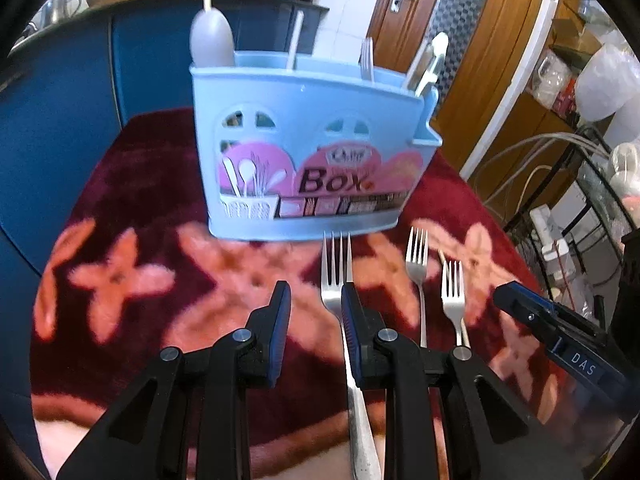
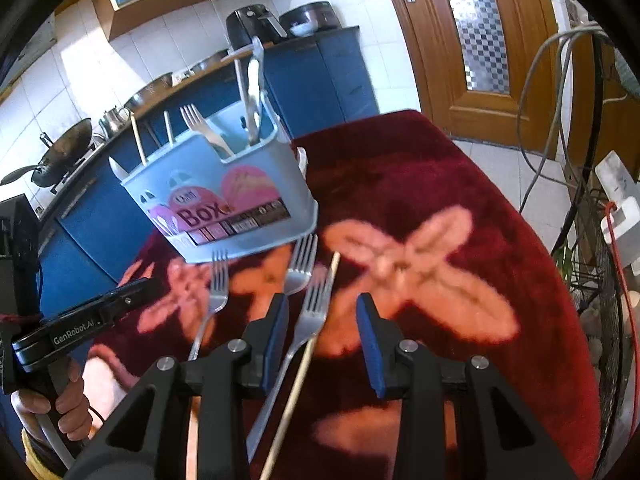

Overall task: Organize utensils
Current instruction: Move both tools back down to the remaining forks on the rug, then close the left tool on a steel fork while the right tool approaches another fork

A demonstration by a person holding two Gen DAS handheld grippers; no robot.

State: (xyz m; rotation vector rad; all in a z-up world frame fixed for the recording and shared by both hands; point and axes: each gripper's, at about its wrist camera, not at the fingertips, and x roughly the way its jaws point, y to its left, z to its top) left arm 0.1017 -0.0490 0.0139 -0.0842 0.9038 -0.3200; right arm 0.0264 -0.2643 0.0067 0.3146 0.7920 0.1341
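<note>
A light blue utensil box (image 1: 304,128) (image 2: 216,184) stands upright on the dark red flowered cloth (image 1: 132,184). It holds a fork, tongs and sticks. Three forks lie on the cloth in front of it. My left gripper (image 1: 316,312) is open just above the cloth; the left fork (image 1: 336,272) runs beside and under its right finger, not clamped. My right gripper (image 2: 324,312) is open low over the right fork (image 2: 316,308) and a wooden chopstick (image 2: 304,360), both lying between its fingers, untouched. The middle fork (image 2: 302,264) lies nearer the box.
The cloth's right edge drops to a tiled floor with cables and a wire rack (image 2: 600,288). Behind the box run blue cabinets (image 2: 320,76) with pots and bowls on top. A hand (image 2: 68,400) grips the left gripper's handle, and the right gripper's body (image 1: 552,320) reaches in.
</note>
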